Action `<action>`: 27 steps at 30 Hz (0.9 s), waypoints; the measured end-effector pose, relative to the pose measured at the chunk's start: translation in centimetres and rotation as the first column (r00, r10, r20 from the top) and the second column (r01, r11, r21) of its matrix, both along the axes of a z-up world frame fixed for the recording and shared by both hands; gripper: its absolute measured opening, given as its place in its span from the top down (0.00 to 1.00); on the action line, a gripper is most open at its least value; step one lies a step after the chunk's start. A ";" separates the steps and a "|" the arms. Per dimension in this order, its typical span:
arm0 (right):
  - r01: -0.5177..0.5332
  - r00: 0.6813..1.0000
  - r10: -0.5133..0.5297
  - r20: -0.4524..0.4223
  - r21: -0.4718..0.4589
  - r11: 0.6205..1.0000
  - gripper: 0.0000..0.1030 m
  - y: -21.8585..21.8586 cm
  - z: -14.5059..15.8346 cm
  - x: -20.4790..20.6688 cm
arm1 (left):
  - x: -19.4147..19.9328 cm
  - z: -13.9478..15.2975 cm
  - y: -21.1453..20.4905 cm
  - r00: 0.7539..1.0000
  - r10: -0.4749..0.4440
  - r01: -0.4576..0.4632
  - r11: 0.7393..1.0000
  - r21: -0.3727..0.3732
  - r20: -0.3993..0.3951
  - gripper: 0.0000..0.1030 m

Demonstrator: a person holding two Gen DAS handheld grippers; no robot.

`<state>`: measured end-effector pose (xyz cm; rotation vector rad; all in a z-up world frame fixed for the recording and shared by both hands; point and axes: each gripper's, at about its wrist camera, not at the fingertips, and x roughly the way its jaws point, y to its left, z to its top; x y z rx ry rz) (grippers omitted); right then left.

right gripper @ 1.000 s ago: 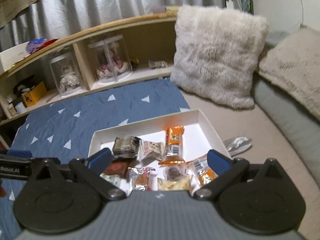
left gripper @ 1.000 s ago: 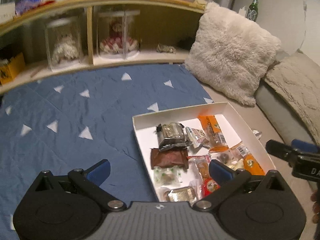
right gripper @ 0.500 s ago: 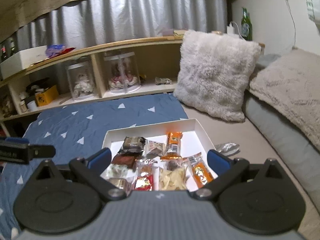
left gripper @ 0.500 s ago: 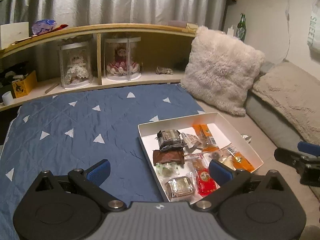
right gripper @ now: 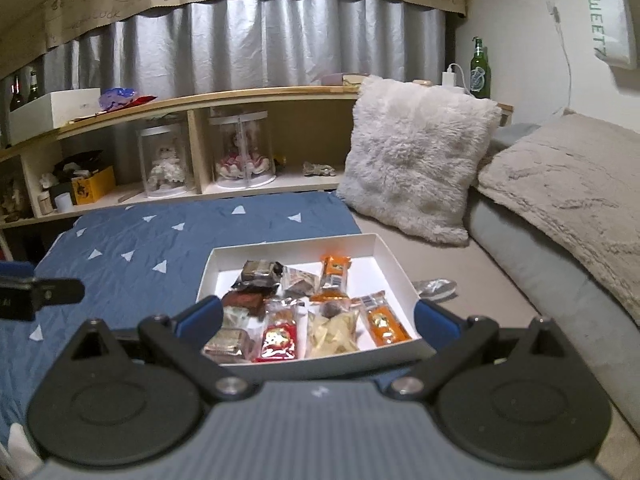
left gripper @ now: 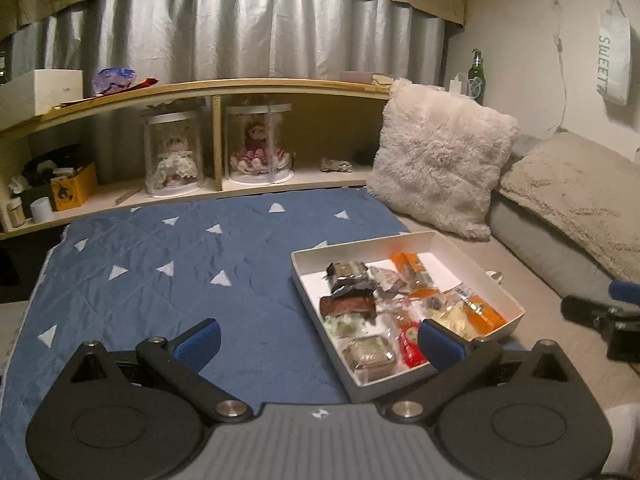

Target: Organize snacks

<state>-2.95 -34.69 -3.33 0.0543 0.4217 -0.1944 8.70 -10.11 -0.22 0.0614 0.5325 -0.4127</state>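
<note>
A white open box [left gripper: 516,307] [right gripper: 390,258] lies on the bed, holding several wrapped snacks: a dark foil pack [left gripper: 349,276] [right gripper: 258,272], a brown pack [left gripper: 347,306], an orange pack [right gripper: 335,273], a red pack [right gripper: 280,338] and a chips bag [right gripper: 332,330]. A silver wrapper [right gripper: 436,288] lies outside the box to its right. My left gripper [left gripper: 320,340] is open, above the box's near left corner. My right gripper [right gripper: 318,318] is open with nothing in it, high over the box's near edge. Each gripper shows at the edge of the other's view.
The box sits half on a blue quilt [left gripper: 160,272] with white triangles. A fluffy white pillow [left gripper: 440,160] and a beige cushion [left gripper: 580,200] lie right. Behind stands a wooden shelf [left gripper: 216,92] with two dolls in clear cases [left gripper: 172,156] and a green bottle [left gripper: 476,76].
Both grippers have risen and drawn back from the box, so it looks smaller and lower and the curtains and shelf top come into view. Both stay open and empty.
</note>
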 end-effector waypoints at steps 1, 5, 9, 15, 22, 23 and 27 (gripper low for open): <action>0.002 1.000 -0.002 0.001 -0.002 1.000 0.01 0.0 -0.2 -0.1 | -0.3 -0.3 0.1 1.000 0.005 -0.005 1.000 0.002 0.002 0.00; 0.004 1.000 -0.003 0.006 -0.018 1.000 0.01 0.3 -1.0 -0.6 | -1.0 -1.2 0.6 0.999 0.032 -0.031 0.999 -0.006 0.022 0.00; 0.018 1.000 -0.018 0.015 -0.033 0.999 0.01 0.5 -1.4 -0.9 | -1.5 -1.7 0.9 0.999 0.031 -0.031 0.999 -0.025 0.025 0.00; 0.032 0.999 -0.031 0.018 -0.057 0.998 0.01 0.8 -2.0 -1.2 | -2.0 -2.0 0.6 0.998 0.023 -0.023 1.000 -0.003 0.060 0.00; 0.038 0.999 -0.038 0.011 -0.007 0.999 0.01 0.0 -2.2 -1.1 | -2.2 -2.5 0.1 0.998 0.015 -0.016 1.000 0.013 0.065 0.00; 0.039 0.999 -0.039 0.009 -0.006 0.999 0.01 0.0 -2.3 -1.1 | -2.2 -2.5 0.1 0.998 0.016 -0.017 1.000 0.014 0.064 0.00; 0.035 0.999 -0.035 0.005 -0.017 0.999 0.01 0.4 -2.4 -1.0 | -2.1 -2.6 0.1 0.998 0.014 -0.014 1.000 0.009 0.059 0.00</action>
